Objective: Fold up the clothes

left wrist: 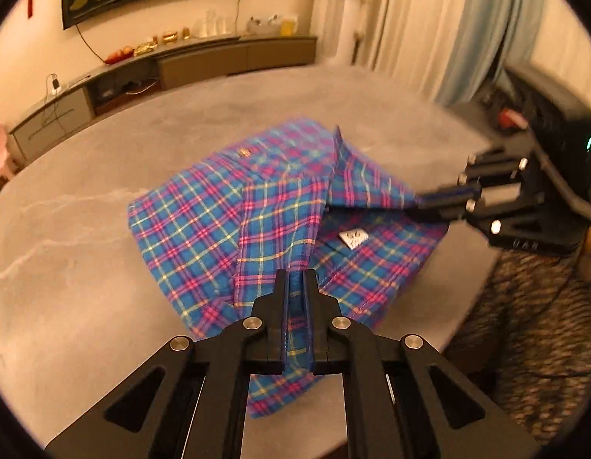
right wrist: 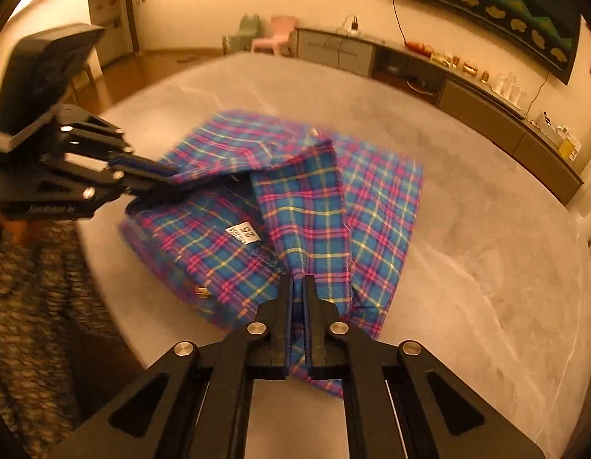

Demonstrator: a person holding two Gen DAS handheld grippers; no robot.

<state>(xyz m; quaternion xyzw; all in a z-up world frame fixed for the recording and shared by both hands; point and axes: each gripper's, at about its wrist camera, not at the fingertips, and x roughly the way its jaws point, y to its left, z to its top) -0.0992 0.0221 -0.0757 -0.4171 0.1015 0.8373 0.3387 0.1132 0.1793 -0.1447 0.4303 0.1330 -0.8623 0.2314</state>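
A blue, pink and yellow plaid garment [left wrist: 219, 222] lies partly folded on a grey marble table [left wrist: 73, 229]. A white size label [left wrist: 353, 238] shows on its inner side. My left gripper [left wrist: 296, 279] is shut on a lifted edge of the garment near me. My right gripper [left wrist: 419, 204] is shut on another edge at the garment's right side, holding a flap raised. In the right wrist view, my right gripper [right wrist: 296, 285] pinches the cloth [right wrist: 372, 210], and my left gripper [right wrist: 169, 178] grips the far left edge near the label [right wrist: 244, 233].
A long grey sideboard [left wrist: 181, 65] with small items stands along the wall behind the table. Curtains [left wrist: 429, 26] hang at the right. A patterned rug or cloth [right wrist: 39, 287] lies beside the table edge. Small plastic chairs [right wrist: 272, 34] stand farther off.
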